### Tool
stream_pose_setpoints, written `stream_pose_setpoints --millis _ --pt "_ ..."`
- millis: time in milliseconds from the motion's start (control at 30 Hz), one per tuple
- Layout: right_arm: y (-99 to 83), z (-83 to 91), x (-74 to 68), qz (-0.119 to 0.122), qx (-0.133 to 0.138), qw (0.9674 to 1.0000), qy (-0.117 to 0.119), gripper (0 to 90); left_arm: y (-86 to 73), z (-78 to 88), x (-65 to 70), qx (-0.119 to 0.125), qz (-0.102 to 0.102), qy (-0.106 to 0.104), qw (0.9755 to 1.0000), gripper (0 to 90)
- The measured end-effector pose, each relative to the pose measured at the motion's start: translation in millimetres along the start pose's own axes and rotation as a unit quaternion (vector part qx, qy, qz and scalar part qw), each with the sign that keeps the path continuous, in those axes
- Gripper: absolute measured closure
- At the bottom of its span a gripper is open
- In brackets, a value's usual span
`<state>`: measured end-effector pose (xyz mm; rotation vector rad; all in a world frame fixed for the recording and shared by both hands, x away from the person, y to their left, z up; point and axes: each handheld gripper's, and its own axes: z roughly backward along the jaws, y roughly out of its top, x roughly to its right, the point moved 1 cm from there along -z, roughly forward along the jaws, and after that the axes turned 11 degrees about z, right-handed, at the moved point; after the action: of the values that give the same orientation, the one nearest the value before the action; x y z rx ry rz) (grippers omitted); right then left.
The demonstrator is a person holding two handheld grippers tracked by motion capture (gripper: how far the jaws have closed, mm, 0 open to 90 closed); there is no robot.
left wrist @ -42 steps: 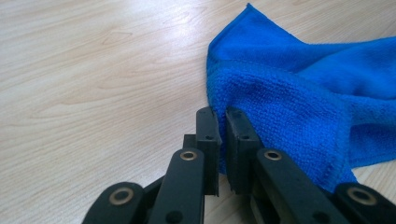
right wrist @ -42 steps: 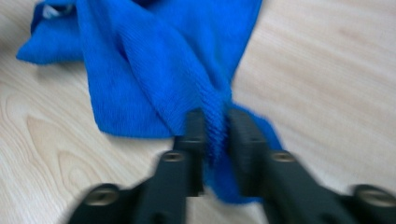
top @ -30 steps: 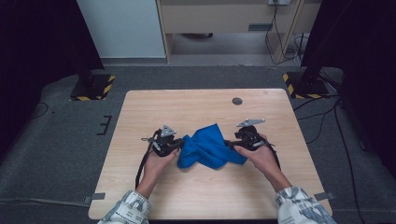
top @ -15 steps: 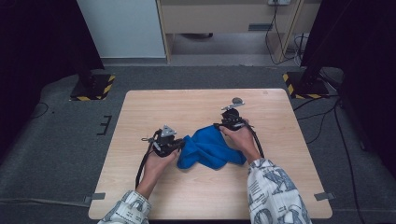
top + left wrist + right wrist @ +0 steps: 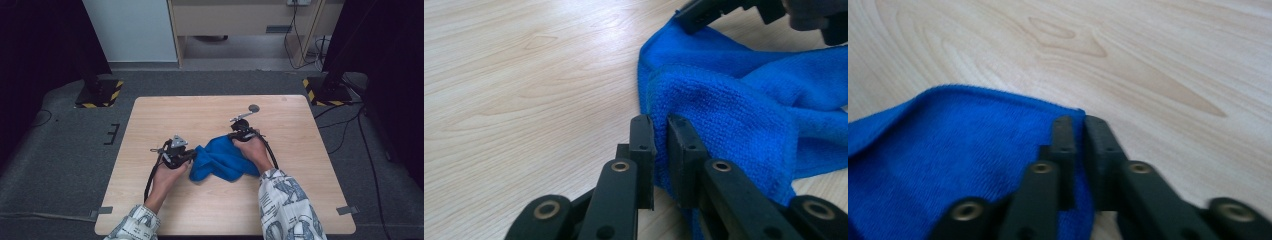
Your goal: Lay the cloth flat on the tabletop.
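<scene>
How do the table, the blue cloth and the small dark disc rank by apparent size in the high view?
1. Table, by far the largest.
2. Blue cloth, bunched between the two grippers.
3. Small dark disc, smallest, near the far edge.

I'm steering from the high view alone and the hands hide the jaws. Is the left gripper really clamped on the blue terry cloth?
Observer: Yes. In the left gripper view the left gripper has its jaws nearly together, pinching a folded edge of the blue terry cloth.
Operator: And the right one?
Observer: The right gripper has just closed; its jaws pinch a corner of the cloth.
Operator: Is that corner lifted?
Observer: It looks low, right at the pale wooden table; I cannot tell whether it touches.
</scene>
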<state>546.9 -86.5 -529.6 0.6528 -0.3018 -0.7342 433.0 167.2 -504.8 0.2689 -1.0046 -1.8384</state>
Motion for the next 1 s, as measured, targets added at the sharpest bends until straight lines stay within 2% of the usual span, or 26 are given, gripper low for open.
stream_pose_setpoints --millis 67,133,200,233,333,367,433,467,567,667,800,967,1000 --pt "-0.7 0.8 -0.7 0.0 0.001 1.0 0.0 89.0 0.0 0.5 -1.4 0.002 0.002 0.001 1.0 81.9" --pt "-5.0 8.9 -0.9 -0.003 0.003 1.0 -0.009 89.5 -0.5 1.2 -2.8 0.005 0.002 0.002 1.0 81.3" --pt "-6.8 12.7 0.3 0.0 0.009 0.9999 -0.012 89.6 -0.8 2.1 -2.8 0.008 -0.005 0.005 0.9999 81.3" --pt "-11.6 23.1 1.9 -0.002 0.018 0.9997 -0.016 89.7 0.0 0.5 -2.4 0.011 -0.014 0.005 0.9998 81.1" --pt "-16.7 30.3 3.1 -0.003 0.027 0.9995 -0.016 89.7 0.4 -3.5 -2.6 0.01 -0.014 0.005 0.9998 80.5" --pt "-24.8 38.5 4.9 -0.008 0.032 0.9993 -0.017 89.7 0.3 -5.6 -2.8 0.011 -0.011 0.003 0.9999 79.0" --pt "-29.7 42.4 5.8 -0.012 0.034 0.9992 -0.017 89.7 -0.1 -8.6 -2.9 0.019 -0.001 -0.007 0.9998 78.1" --pt "-41.7 49.9 7.2 -0.018 0.033 0.9991 -0.017 89.7 -0.3 -9.7 -2.4 0.021 -0.003 -0.008 0.9997 74.8" --pt "-54.6 56.5 11.1 -0.021 0.034 0.999 -0.02 89.7 -1.6 -9.0 -1.6 0.026 -0.015 0.0 0.9995 65.0" --pt "-64.1 61.4 15.2 -0.03 0.036 0.9987 -0.022 89.7 -1.7 -3.5 -3.9 0.039 -0.004 0.007 0.9992 59.1" --pt "-70.0 66.8 17.6 -0.027 0.041 0.9985 -0.025 89.6 -0.3 8.3 -4.2 0.053 0.0 0.005 0.9986 59.3" --pt "-73.2 68.9 20.7 -0.036 0.053 0.9977 -0.022 89.6 -4.6 23.5 6.4 0.055 -0.013 -0.005 0.9984 58.9" --pt "-73.8 69.4 20.8 -0.039 0.058 0.9973 -0.022 89.5 -6.9 27.5 13.2 0.058 -0.019 -0.012 0.9981 54.6"
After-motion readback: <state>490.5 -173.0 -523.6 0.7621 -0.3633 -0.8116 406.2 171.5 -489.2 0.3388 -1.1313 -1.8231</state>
